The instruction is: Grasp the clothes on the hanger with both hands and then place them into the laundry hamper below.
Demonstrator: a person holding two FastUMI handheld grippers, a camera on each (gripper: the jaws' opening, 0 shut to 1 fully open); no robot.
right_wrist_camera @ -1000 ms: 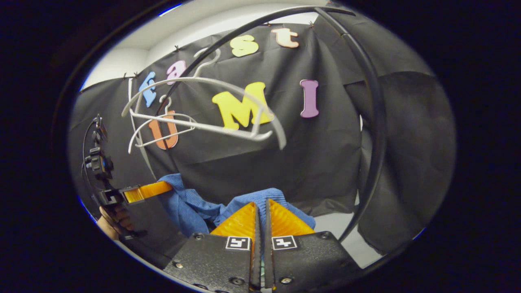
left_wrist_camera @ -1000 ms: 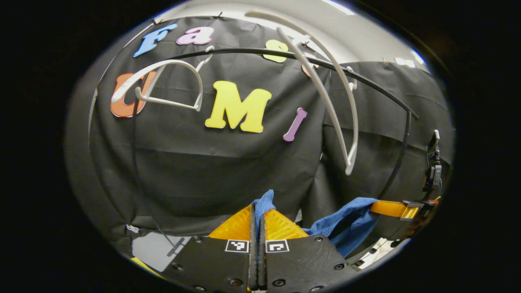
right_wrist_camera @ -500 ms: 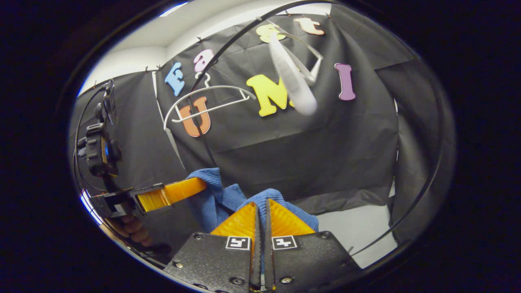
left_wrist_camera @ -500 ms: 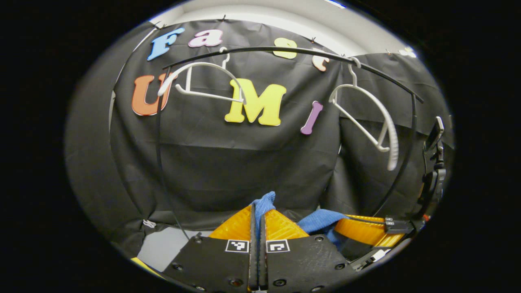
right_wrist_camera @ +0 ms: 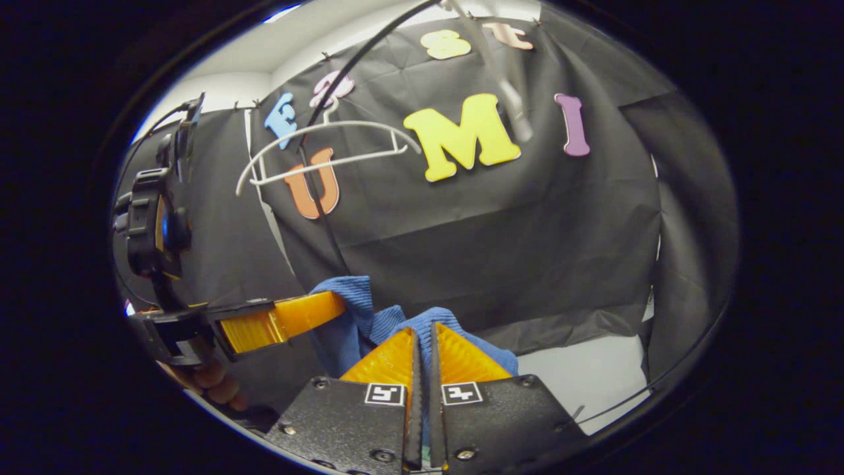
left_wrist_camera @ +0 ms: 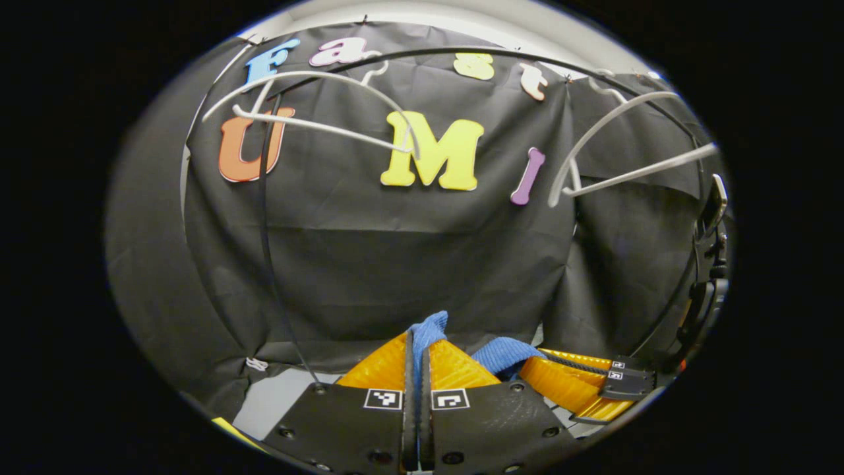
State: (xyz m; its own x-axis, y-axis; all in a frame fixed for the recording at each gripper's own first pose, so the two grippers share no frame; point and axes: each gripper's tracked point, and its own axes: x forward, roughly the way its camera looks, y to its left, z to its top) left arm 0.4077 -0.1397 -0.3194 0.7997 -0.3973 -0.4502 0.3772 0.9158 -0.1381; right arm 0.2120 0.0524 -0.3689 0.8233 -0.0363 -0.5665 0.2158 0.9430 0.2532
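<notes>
Both grippers pinch the blue garment: my left gripper and right gripper each have fingers pressed together on a fold, and the cloth spans between them side by side, clear of the white hangers on the black rail above. I judge the hamper lies below, unseen; grey floor shows beneath.
</notes>
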